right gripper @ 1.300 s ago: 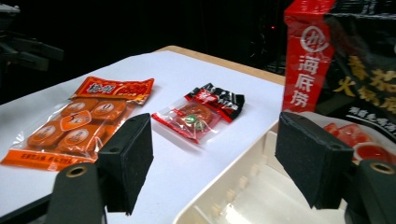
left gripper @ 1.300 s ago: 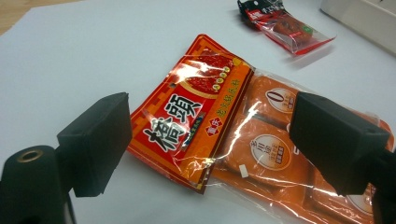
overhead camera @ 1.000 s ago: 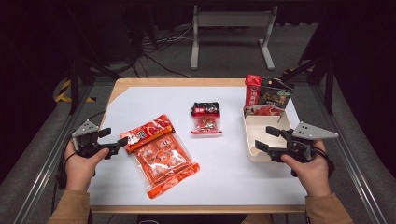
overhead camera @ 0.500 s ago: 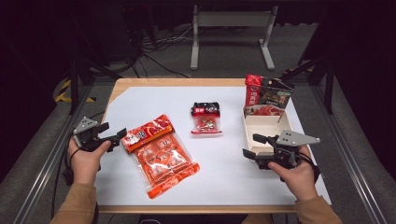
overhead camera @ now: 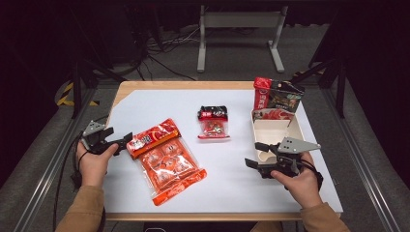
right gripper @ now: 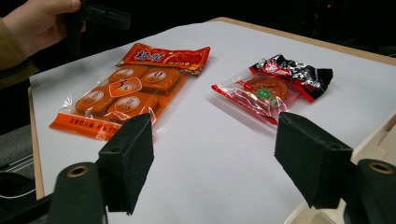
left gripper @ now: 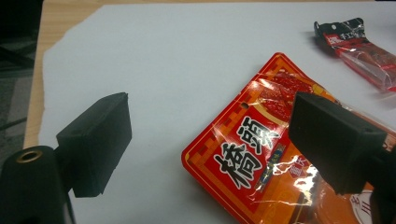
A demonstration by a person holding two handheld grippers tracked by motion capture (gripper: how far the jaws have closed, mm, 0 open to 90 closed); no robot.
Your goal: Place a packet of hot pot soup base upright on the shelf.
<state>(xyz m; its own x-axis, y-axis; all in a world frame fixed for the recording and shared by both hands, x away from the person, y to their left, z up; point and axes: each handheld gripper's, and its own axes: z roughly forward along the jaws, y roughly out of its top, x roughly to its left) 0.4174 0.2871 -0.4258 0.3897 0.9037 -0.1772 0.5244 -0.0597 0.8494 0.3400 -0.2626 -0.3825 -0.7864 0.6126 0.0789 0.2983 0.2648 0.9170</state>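
Orange packet: the large orange snack packet (overhead camera: 167, 159) lies flat on the white sheet (overhead camera: 232, 188), at the left of the table, its red header end toward the left gripper; nothing grips it yet.
Left gripper: the left gripper (overhead camera: 126, 140) sits at the packet's header corner with its jaws apart; in the left gripper view one jaw stands over the printed header (left gripper: 252, 154) and the other over bare sheet, so the edge looks lined up between them but not pinched.
Right gripper: the right gripper (overhead camera: 254, 154) hangs low just beside the near end of the tray, jaws wide and empty, facing across the sheet toward both packets.
Small packet: the small black-topped packet (overhead camera: 212, 123) rests untouched mid-table, well apart from both grippers.
Tray: the cream tray (overhead camera: 295, 130) at the right holds something red at its far end; a red and dark box (overhead camera: 279, 94) stands behind it.
Progress: judged early — one item seems already in the tray, while two packets remain on the sheet.
Left to do: close on the orange packet, lift it, carry it to the tray, then the small one.
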